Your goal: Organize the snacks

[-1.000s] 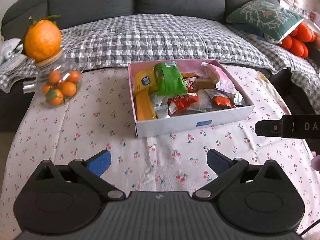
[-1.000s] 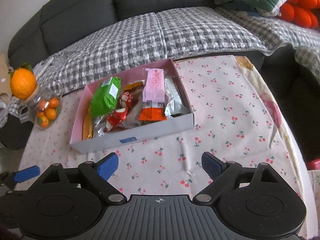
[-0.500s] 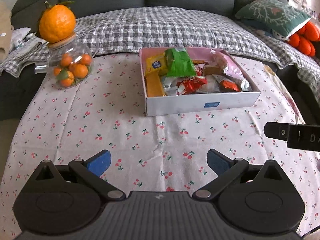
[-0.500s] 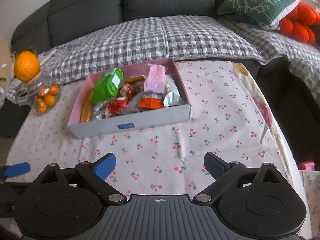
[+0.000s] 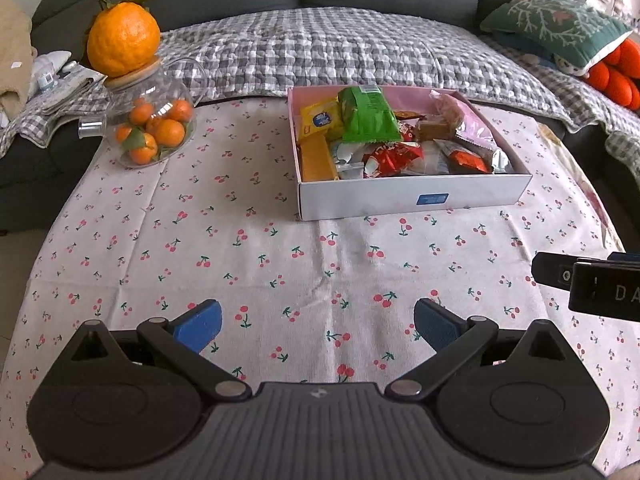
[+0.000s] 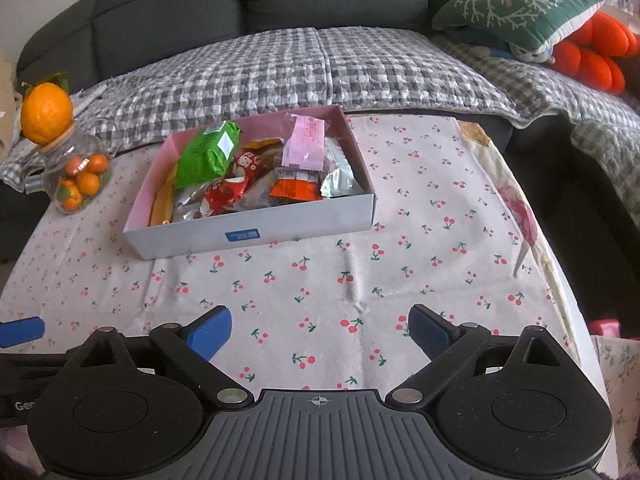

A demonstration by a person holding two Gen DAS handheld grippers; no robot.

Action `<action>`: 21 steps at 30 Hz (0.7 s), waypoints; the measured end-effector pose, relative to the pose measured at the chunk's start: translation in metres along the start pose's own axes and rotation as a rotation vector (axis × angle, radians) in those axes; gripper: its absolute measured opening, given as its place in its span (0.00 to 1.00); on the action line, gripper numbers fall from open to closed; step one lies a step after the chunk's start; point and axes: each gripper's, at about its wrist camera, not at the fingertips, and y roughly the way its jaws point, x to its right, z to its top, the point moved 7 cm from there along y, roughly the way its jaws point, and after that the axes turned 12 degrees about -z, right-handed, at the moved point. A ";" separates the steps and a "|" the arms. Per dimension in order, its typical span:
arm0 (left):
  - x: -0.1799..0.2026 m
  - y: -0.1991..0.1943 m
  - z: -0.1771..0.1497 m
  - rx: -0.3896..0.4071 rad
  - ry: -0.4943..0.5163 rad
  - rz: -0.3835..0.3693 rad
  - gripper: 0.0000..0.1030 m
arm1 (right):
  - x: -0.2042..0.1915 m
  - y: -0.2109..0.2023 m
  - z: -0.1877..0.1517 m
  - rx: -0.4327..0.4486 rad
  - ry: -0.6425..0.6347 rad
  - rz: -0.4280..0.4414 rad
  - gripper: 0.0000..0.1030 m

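the left gripper (image 5: 316, 326) is hovering over the cherry-print cloth (image 5: 240, 264) with its blue pads spread wide and nothing lying between them. the right gripper (image 6: 320, 330) is hanging the same way, released, its pads far apart over bare cloth and gripping nothing. both are sitting well short of the box (image 6: 256, 232), which is resting on the cloth toward the sofa (image 6: 200, 12) side of the table. the box is white outside and pink inside, and the snacks are lying heaped in it: a green bag (image 6: 208, 154) leaning at the left, a pink packet (image 6: 306, 142) lying on top at the right, a red wrapper (image 6: 226, 192) and an orange one (image 6: 294, 188) sitting near the front wall. left of the box, well apart from it, a glass jar (image 5: 150, 124) is holding small oranges, with a big orange (image 5: 122, 38) sitting on its lid.
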 end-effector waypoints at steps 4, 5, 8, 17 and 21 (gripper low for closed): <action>0.001 -0.002 -0.001 0.004 -0.006 -0.006 1.00 | -0.002 -0.003 -0.001 0.009 -0.007 0.001 0.94; 0.001 -0.002 -0.001 0.004 -0.006 -0.007 1.00 | -0.003 -0.004 -0.001 0.011 -0.007 0.004 0.94; 0.001 -0.003 -0.002 0.005 -0.009 -0.007 1.00 | -0.003 -0.006 0.000 0.018 -0.008 0.009 0.94; 0.002 -0.003 -0.003 0.003 -0.005 -0.013 1.00 | -0.005 -0.004 -0.001 0.012 -0.011 0.013 0.94; 0.002 -0.003 -0.002 0.003 -0.005 -0.014 1.00 | -0.005 -0.003 -0.002 0.007 -0.013 0.015 0.94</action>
